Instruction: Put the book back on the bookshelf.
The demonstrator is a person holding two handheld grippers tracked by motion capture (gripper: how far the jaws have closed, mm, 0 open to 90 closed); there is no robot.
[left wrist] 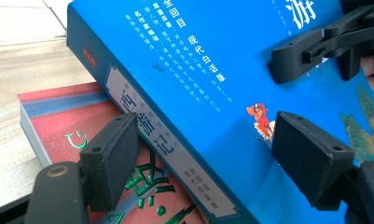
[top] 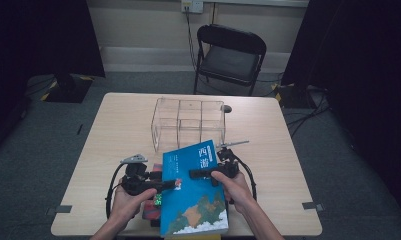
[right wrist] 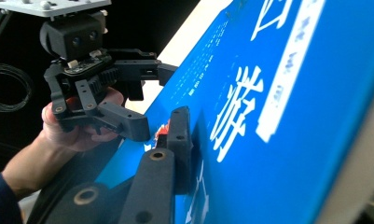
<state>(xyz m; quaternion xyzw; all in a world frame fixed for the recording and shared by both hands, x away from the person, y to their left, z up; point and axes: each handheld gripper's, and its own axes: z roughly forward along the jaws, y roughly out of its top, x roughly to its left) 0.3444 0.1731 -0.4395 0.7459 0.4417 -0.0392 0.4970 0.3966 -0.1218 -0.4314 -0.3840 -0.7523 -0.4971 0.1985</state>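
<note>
From the high view, a blue book [top: 195, 192] is tilting up off the near edge of the table [top: 268, 130], with the left gripper [top: 168, 185] at its left edge and the right gripper [top: 195, 174] reaching across its cover. Behind it a clear plastic organiser [top: 188, 124] is standing on the table, its compartments looking bare.

In the left gripper view, the blue book [left wrist: 212, 93] is passing spine-first between the two black jaws, which are standing apart with gaps at both pads, so nothing is pinched. A red book [left wrist: 63, 116] is lying flat beneath it. The right gripper [left wrist: 294, 60] is lying on the cover farther up.

In the right gripper view, the jaws are clamping the blue book [right wrist: 268, 116], one jaw flat against the cover. The left gripper [right wrist: 147, 100] is straddling the far edge.
</note>
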